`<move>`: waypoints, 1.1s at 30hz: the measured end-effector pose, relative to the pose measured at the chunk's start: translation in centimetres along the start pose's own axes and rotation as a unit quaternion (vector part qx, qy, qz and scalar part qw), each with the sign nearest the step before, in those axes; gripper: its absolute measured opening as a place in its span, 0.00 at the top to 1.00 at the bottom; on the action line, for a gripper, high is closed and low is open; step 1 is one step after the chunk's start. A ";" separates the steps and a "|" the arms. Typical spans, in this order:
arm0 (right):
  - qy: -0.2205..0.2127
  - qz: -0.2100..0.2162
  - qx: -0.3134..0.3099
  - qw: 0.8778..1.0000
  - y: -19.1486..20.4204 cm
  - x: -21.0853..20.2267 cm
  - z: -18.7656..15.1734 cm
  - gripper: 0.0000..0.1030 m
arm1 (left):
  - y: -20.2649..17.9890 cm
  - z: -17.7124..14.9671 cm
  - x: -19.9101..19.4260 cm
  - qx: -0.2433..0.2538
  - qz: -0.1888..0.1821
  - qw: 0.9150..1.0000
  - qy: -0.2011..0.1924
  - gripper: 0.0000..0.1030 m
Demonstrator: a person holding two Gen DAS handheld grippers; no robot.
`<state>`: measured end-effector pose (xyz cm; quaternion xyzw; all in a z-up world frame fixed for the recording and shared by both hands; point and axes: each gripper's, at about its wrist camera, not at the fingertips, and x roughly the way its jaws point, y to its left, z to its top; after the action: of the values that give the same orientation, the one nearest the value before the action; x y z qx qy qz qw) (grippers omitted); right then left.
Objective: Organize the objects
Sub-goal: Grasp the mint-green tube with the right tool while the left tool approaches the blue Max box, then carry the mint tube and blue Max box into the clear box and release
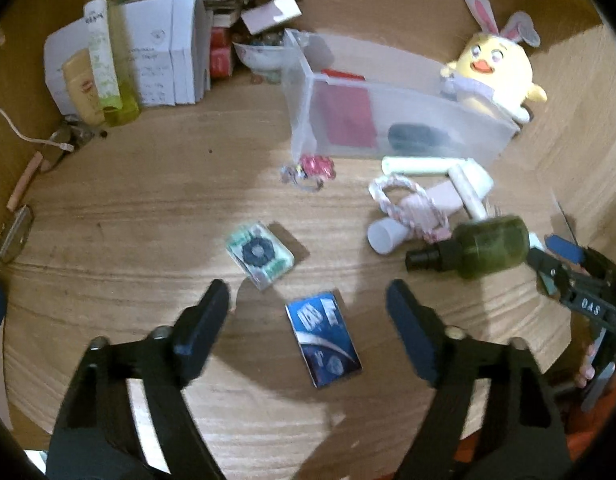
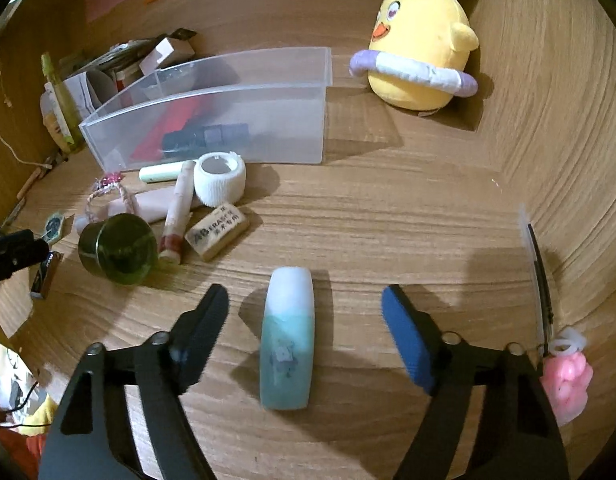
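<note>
The teal tube (image 2: pixel 287 338) is lying nearest your right gripper (image 2: pixel 306 322), flat on the surface (image 2: pixel 388 220) and directly between its fingers, which are spreading wide and touching nothing. Its long axis is running 12 to 6 in the right wrist view, white end pointing to 12, teal end toward you, so the fingers are already standing either side of its narrow width; a straight drop and squeeze looks like all it needs.

Your left gripper (image 1: pixel 308 304) is also holding its fingers wide apart and empty. The blue card (image 1: pixel 323 338) is lying flat between them, just past 6, its long axis tilting from 11 to 5. The small packet (image 1: pixel 260 254) is sitting a little beyond the left finger, toward 11.

The bin (image 2: pixel 212 120), likely where things are going, is standing at 11 from the right gripper, well apart, already holding a red item and a dark one. The right gripper looks the better placed of the two: the tube is raised and graspable, while the card is lying too flat to pinch easily.
</note>
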<state>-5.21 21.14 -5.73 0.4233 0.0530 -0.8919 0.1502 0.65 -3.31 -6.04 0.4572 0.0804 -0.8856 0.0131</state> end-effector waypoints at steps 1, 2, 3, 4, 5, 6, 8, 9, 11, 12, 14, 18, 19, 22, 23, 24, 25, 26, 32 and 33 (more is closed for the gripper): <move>0.001 0.001 0.002 1.000 -0.1 0.0 -0.1 0.36 | -0.1 -0.1 0.1 0.002 -0.002 1.000 0.002 0.25; 0.002 0.002 0.002 1.000 -0.1 0.1 -0.1 0.39 | -0.2 -0.3 0.2 0.003 -0.002 1.000 0.005 0.25; 0.002 0.002 0.002 1.000 -0.1 0.1 -0.2 0.40 | -0.3 -0.4 0.4 0.005 -0.003 1.000 0.009 0.27; 0.001 0.000 0.000 1.000 0.0 0.0 -0.3 0.43 | -0.4 -0.5 0.5 0.007 -0.003 1.000 0.011 0.30; 0.001 -0.001 -0.002 1.000 0.0 0.0 -0.3 0.46 | -0.5 -0.6 0.4 0.011 0.002 1.000 0.008 0.31; 0.000 -0.001 -0.004 1.000 0.1 0.0 -0.3 0.48 | -0.5 -0.6 0.4 0.014 0.002 1.000 0.010 0.33; -0.001 -0.003 -0.009 1.000 0.3 0.0 -0.3 0.55 | -0.5 -0.7 0.3 0.015 0.000 1.000 0.010 0.38; -0.002 -0.004 -0.010 1.000 0.3 0.0 -0.3 0.57 | -0.5 -0.7 0.3 0.016 0.000 1.000 0.010 0.40; -0.003 -0.007 -0.012 1.000 0.4 0.0 -0.3 0.65 | -0.6 -0.8 0.2 0.022 0.002 1.000 0.011 0.43; -0.003 -0.007 -0.012 1.000 0.4 0.0 -0.3 0.67 | -0.7 -0.9 0.2 0.028 0.005 1.000 0.011 0.44; -0.005 -0.005 -0.010 1.000 0.4 0.0 -0.3 0.73 | -0.9 -1.1 0.0 0.040 0.010 0.999 0.014 0.44; -0.009 -0.010 -0.009 1.000 0.5 0.0 -0.3 0.78 | -1.2 -1.6 -0.2 0.060 0.025 0.998 0.013 0.55; -0.010 -0.011 -0.008 1.000 0.5 0.0 -0.3 0.78 | -1.2 -1.6 -0.3 0.061 0.029 0.998 0.012 0.66; -0.012 -0.009 -0.005 1.000 0.6 0.1 -0.3 0.78 | -0.8 -1.5 -0.5 0.051 0.023 0.998 0.016 0.74; -0.013 -0.009 -0.005 1.000 0.6 0.1 -0.2 0.78 | -0.5 -1.4 -0.5 0.043 0.019 0.999 0.018 0.74; -0.016 -0.009 -0.004 1.000 0.6 0.1 -0.2 0.78 | -0.4 -1.3 -0.5 0.039 0.018 0.999 0.018 0.74; -0.018 -0.009 -0.003 1.000 0.6 0.0 -0.1 0.78 | -0.3 -1.2 -0.5 0.038 0.020 0.999 0.016 0.74; -0.021 -0.009 -0.003 1.000 0.6 -0.2 -0.1 0.78 | -0.3 -1.1 -0.7 0.038 0.022 0.999 0.013 0.74; -0.044 -0.006 0.002 0.999 0.4 -1.3 0.8 0.78 | -0.4 0.0 -2.4 0.040 0.026 0.999 -0.020 0.74; -0.047 -0.006 0.002 0.999 0.4 -1.4 1.0 0.78 | -0.3 0.3 -2.7 0.040 0.026 0.998 -0.027 0.74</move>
<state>-5.00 20.87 -3.96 0.3807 0.0462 -0.9119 0.1461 1.97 -3.16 -3.66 0.4351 0.0323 -0.8996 0.0201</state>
